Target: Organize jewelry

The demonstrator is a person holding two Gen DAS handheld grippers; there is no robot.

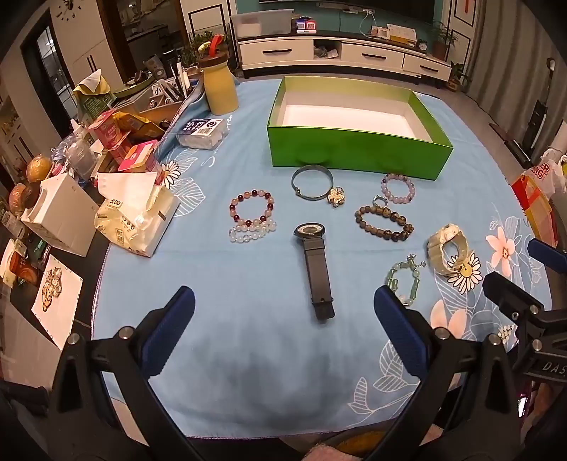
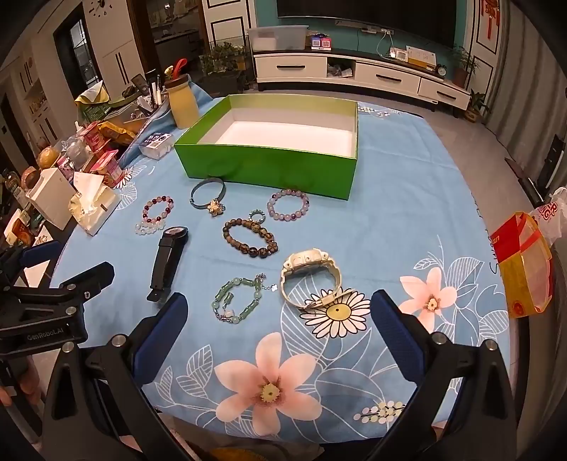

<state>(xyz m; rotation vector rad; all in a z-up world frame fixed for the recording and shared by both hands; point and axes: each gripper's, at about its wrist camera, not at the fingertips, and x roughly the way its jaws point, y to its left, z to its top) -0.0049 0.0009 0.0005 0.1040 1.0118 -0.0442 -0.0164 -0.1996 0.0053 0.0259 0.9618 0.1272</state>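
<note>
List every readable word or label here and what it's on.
"GenRobot.AI": left gripper body, seen from the right wrist.
"DAS", cut off: right gripper body, seen from the left wrist.
Plastic bag: partial red letters, unreadable.
Small clear box label: too blurred.

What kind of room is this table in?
Most likely a home living room. Behind the blue flowered tablecloth stands a long white TV cabinet with drawers, with a big dark television screen above it and potted green houseplants beside it.
</note>
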